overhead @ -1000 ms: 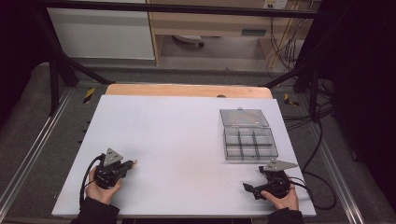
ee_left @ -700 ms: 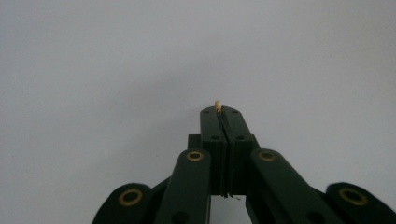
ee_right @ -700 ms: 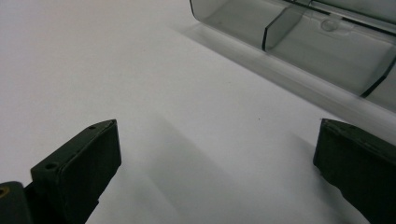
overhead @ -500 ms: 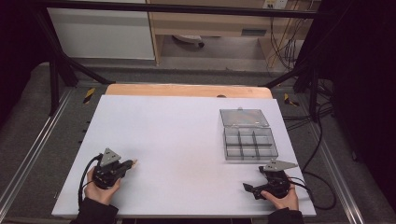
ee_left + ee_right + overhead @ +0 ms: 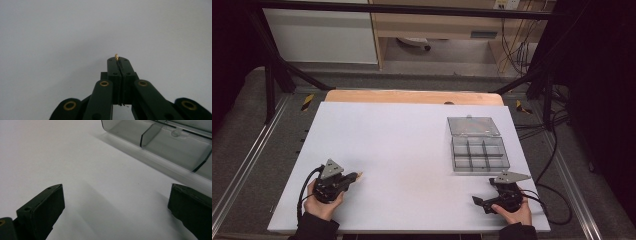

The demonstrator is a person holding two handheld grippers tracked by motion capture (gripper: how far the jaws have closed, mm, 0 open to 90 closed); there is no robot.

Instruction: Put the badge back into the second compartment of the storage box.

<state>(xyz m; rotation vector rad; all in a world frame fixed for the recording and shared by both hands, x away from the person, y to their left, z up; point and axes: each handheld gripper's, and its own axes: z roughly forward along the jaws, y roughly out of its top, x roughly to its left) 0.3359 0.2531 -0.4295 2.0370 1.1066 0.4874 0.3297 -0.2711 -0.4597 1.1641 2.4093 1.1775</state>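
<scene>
Jaws of the left gripper point(image 5: 119, 60) pinch a tiny brass-coloured piece point(image 5: 116, 57) at their very tips; small, hard and slippery, it needs firm tip pressure. Right gripper point(image 5: 116, 202) gapes wide beside the clear compartment box point(image 5: 175, 145).

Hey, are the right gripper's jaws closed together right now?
No, the right gripper stands wide open, bare white table between its jaws.

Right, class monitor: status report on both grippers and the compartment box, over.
Left gripper shut on a tiny brass piece. Right gripper open, beside the open compartment box. White table between them bare.
</scene>
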